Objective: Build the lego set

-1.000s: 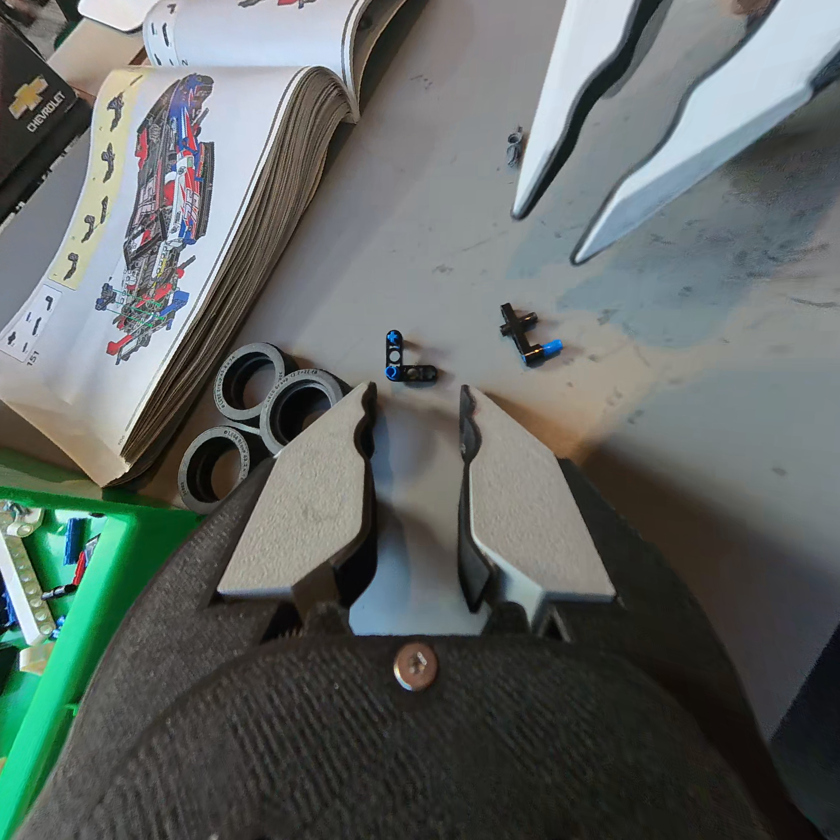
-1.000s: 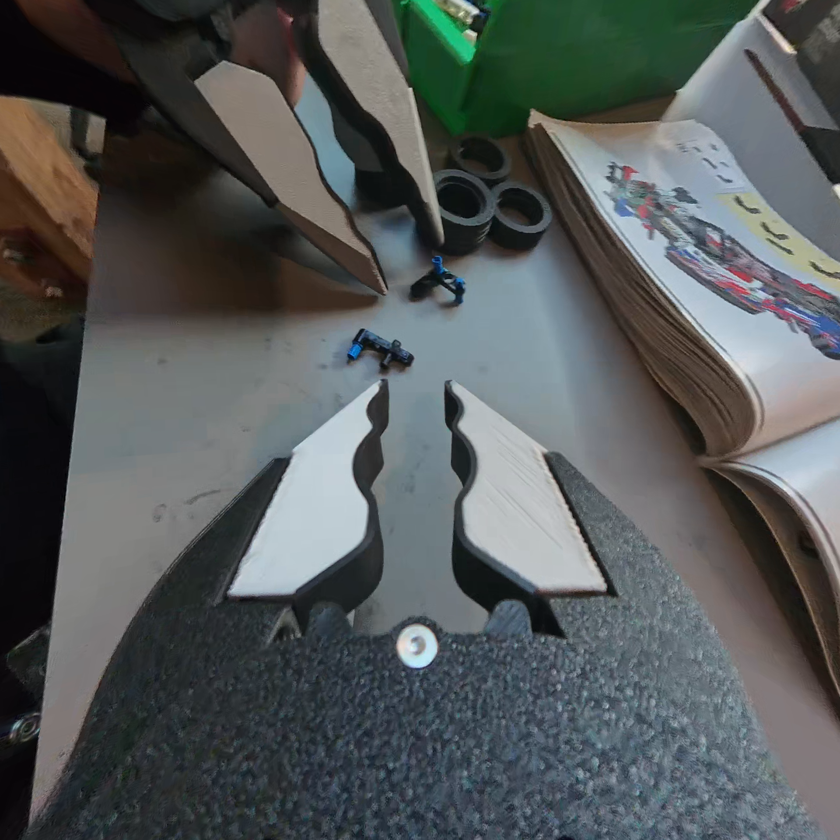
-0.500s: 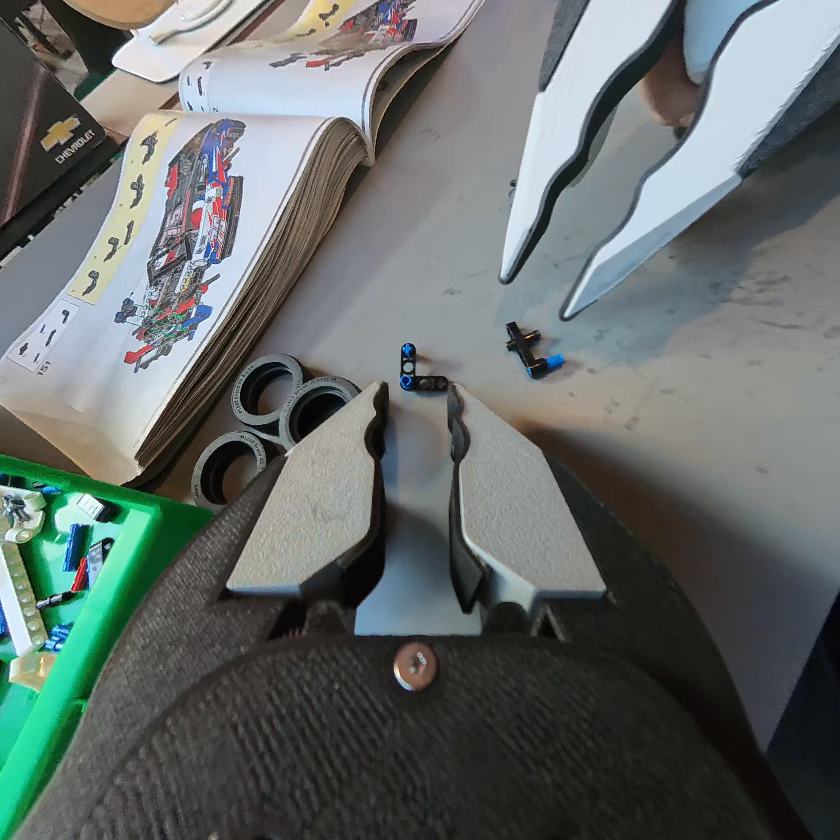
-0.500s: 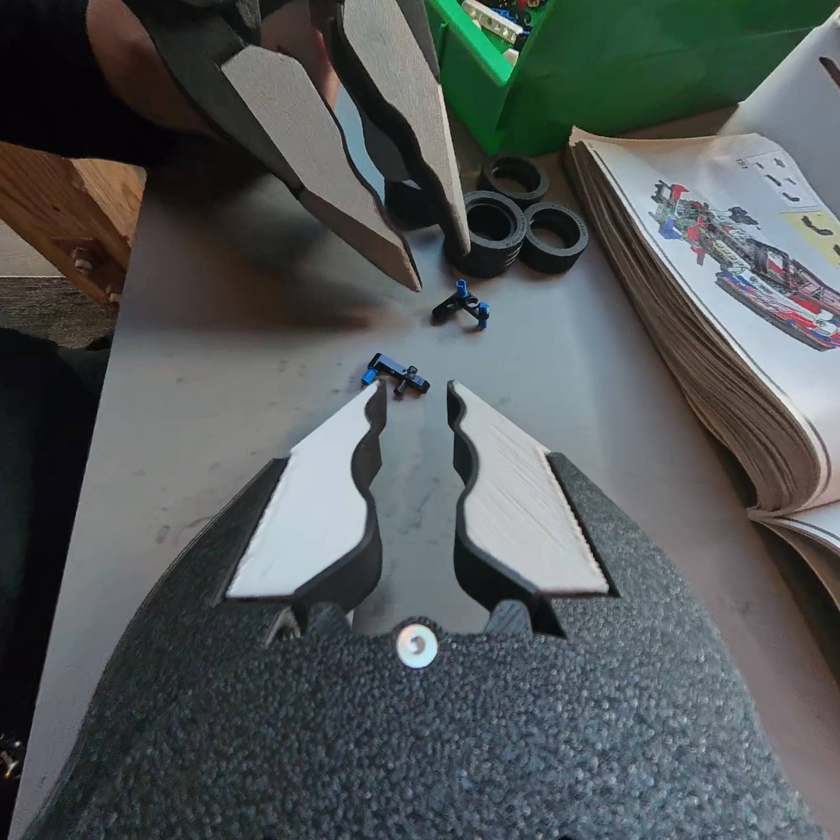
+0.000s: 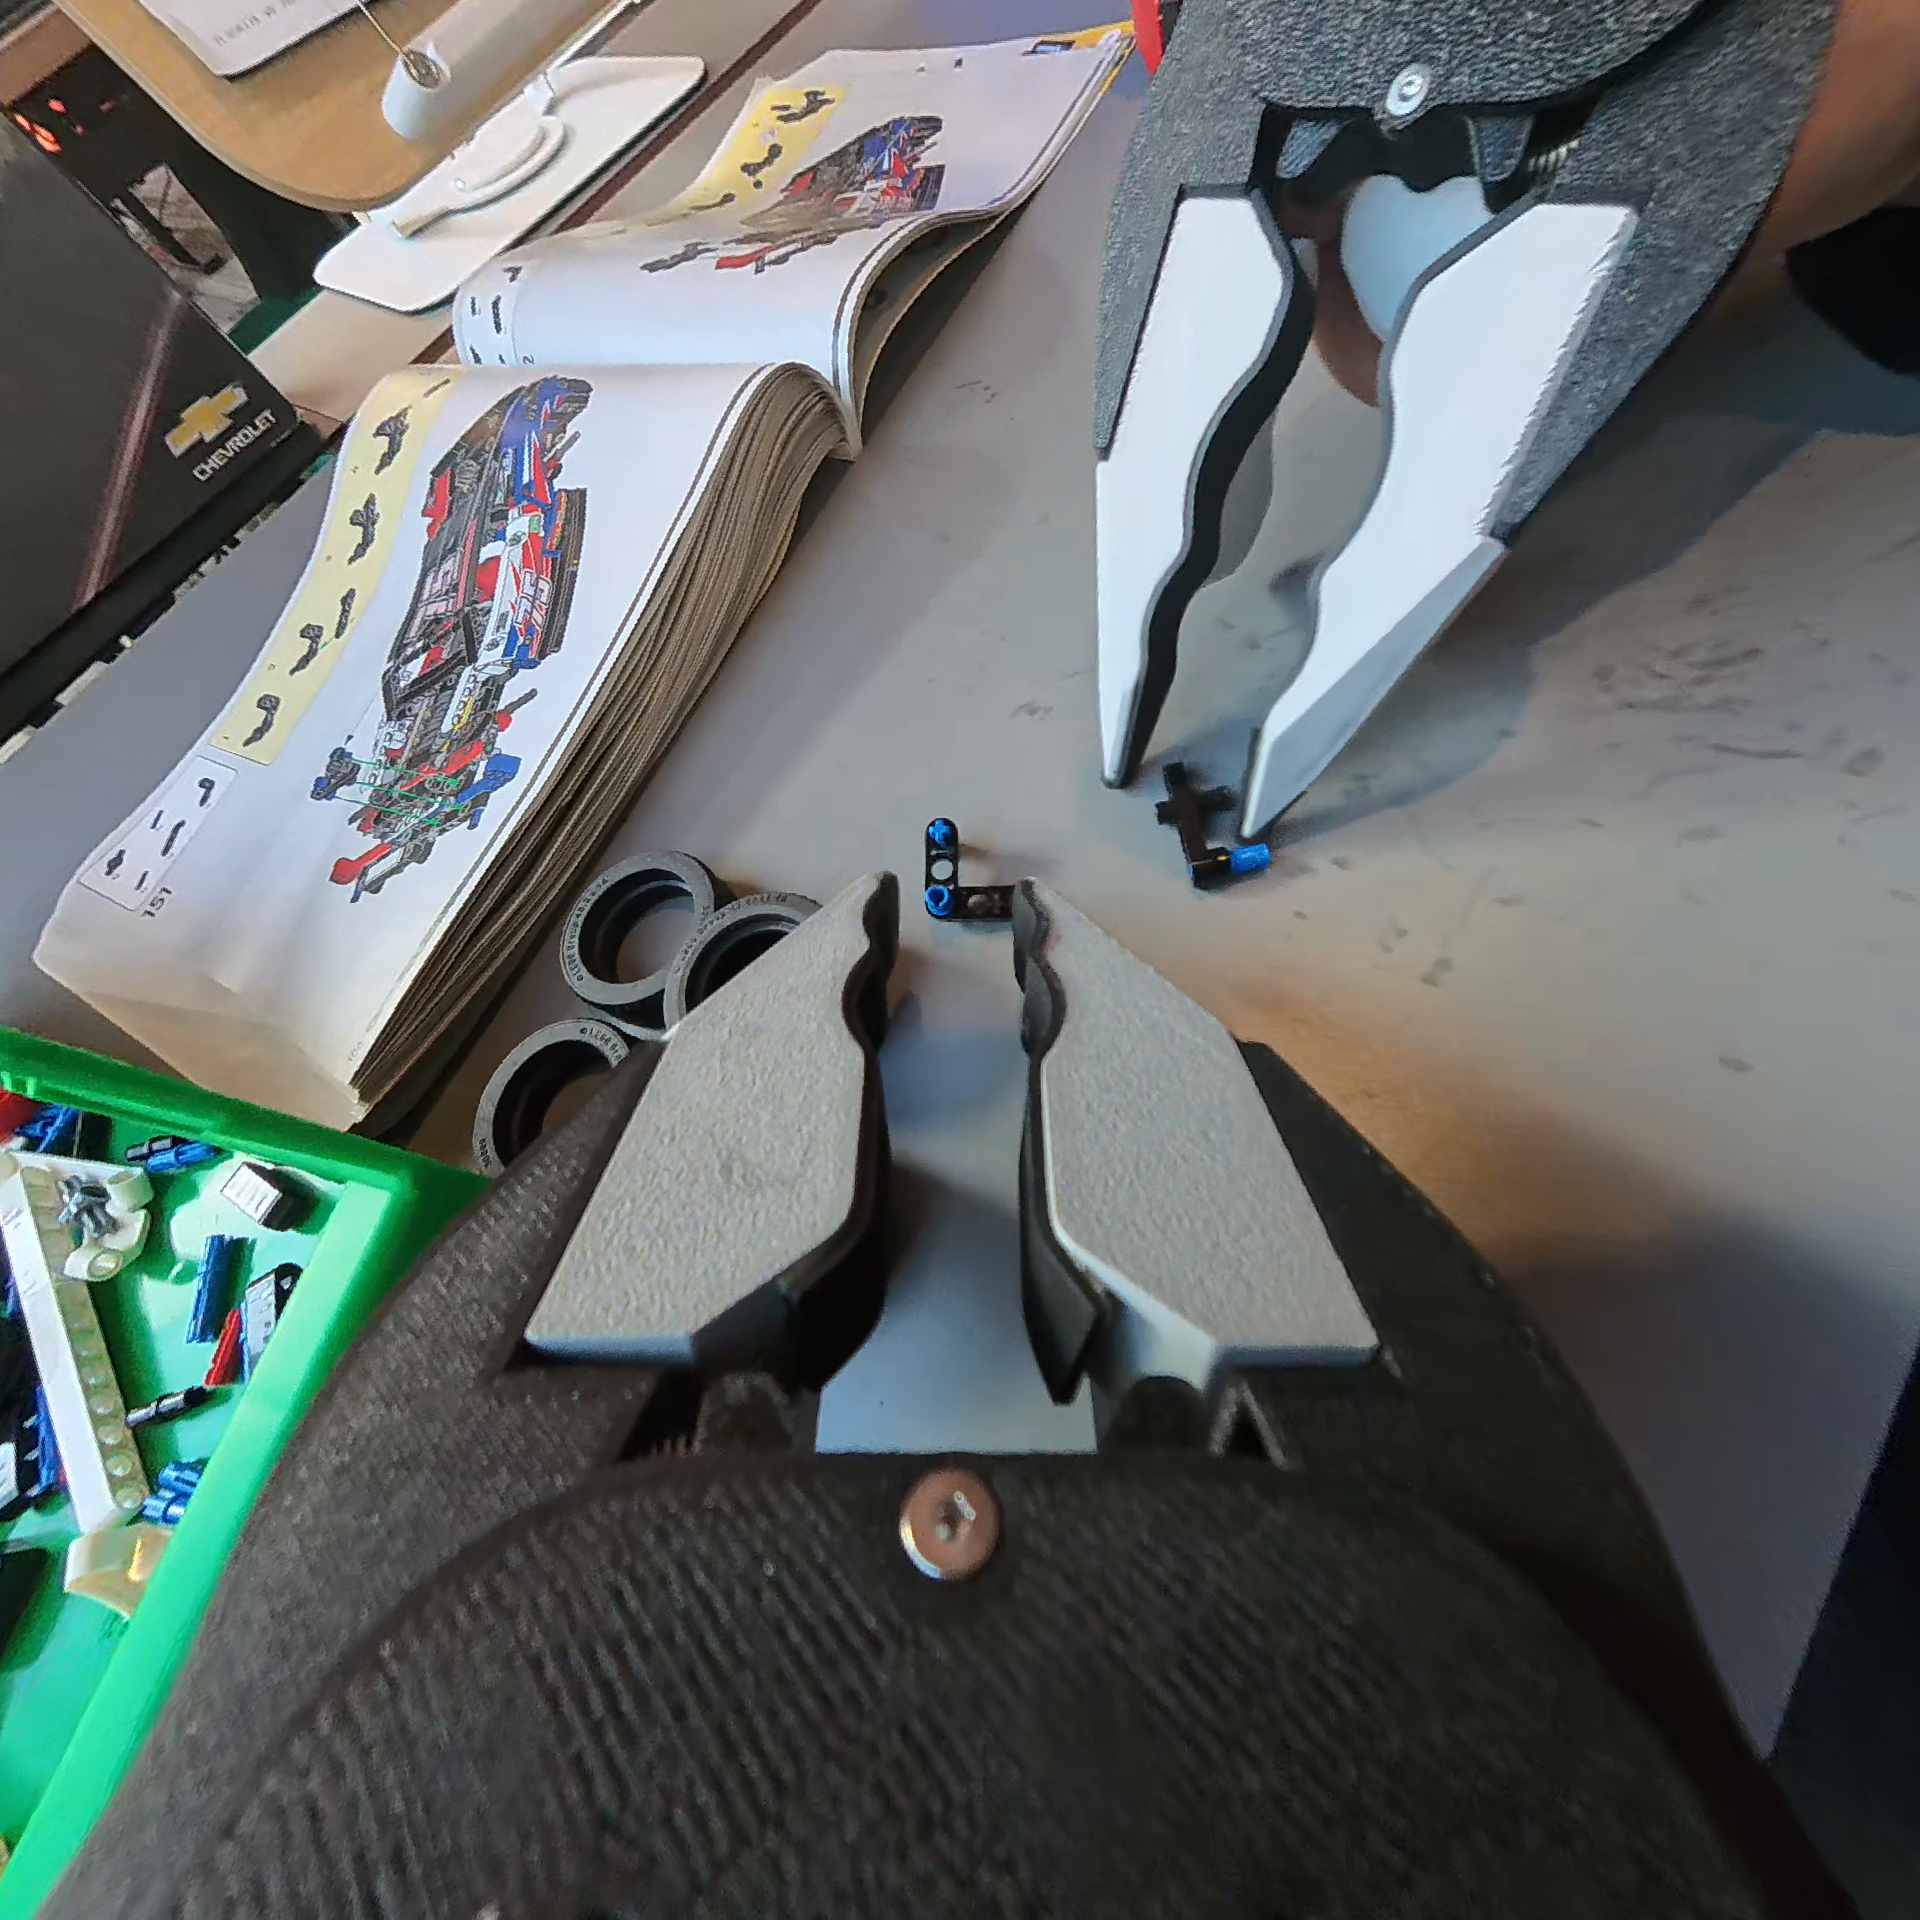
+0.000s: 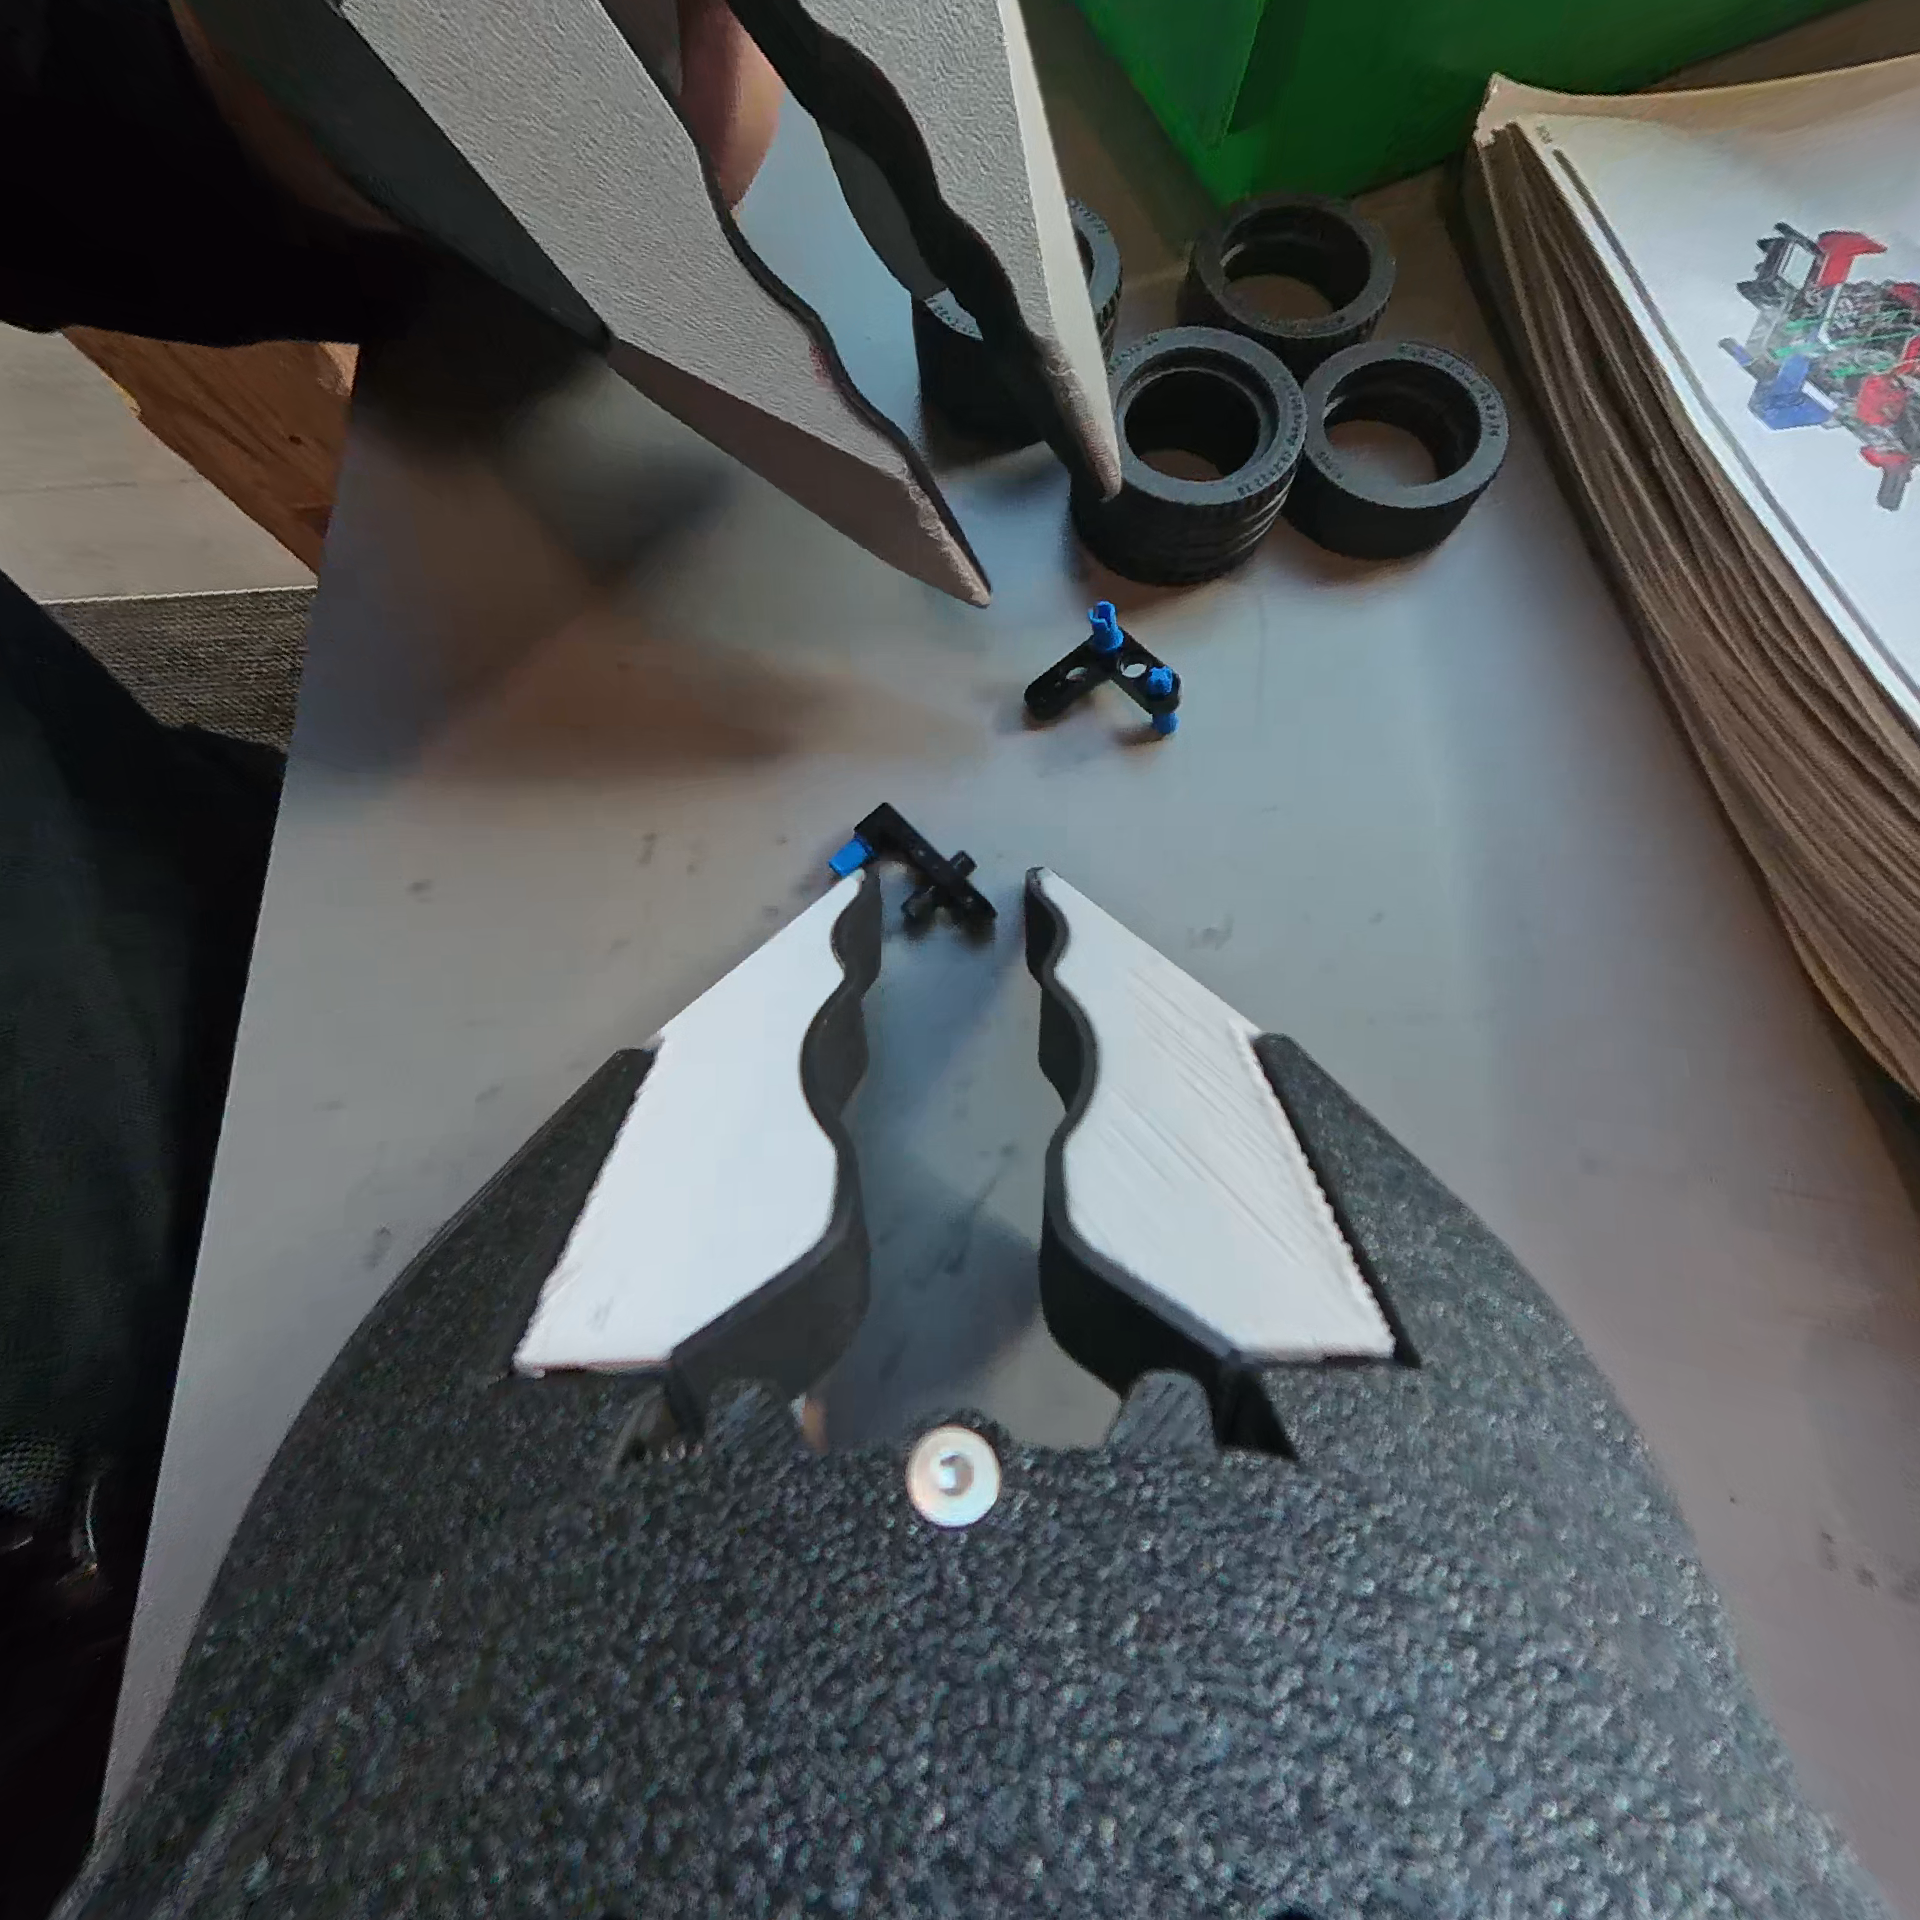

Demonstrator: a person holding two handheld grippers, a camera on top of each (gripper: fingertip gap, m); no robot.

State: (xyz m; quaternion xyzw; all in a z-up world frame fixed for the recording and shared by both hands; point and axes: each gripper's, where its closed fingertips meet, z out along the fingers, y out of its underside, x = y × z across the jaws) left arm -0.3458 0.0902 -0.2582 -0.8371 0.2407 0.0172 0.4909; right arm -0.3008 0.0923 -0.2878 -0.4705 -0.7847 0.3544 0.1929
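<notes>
Two small black Lego pieces with blue pins lie on the grey table. An L-shaped piece (image 5: 954, 878) (image 6: 1112, 677) lies just ahead of my left gripper (image 5: 956, 896), which is open and empty with its tips on either side of the piece's near end. A black cross-shaped connector with a blue pin (image 5: 1205, 826) (image 6: 920, 868) lies at the tips of my right gripper (image 6: 948, 885), which is open with its fingers straddling the connector. The right gripper also shows in the left wrist view (image 5: 1184, 800), and the left gripper shows in the right wrist view (image 6: 1049, 540).
Several black rubber tyres (image 5: 644, 935) (image 6: 1278, 436) lie beside an open instruction booklet (image 5: 436, 665) (image 6: 1714, 436). A green bin (image 5: 156, 1299) of loose parts stands at the near left. A dark box (image 5: 125, 436) stands at the far left. There is about 6 centimetres between the tips of the two grippers.
Both grippers have moved in toward their pieces. The right gripper came down so its tips now straddle the cross connector; the left gripper's tips now reach the L-shaped piece.
</notes>
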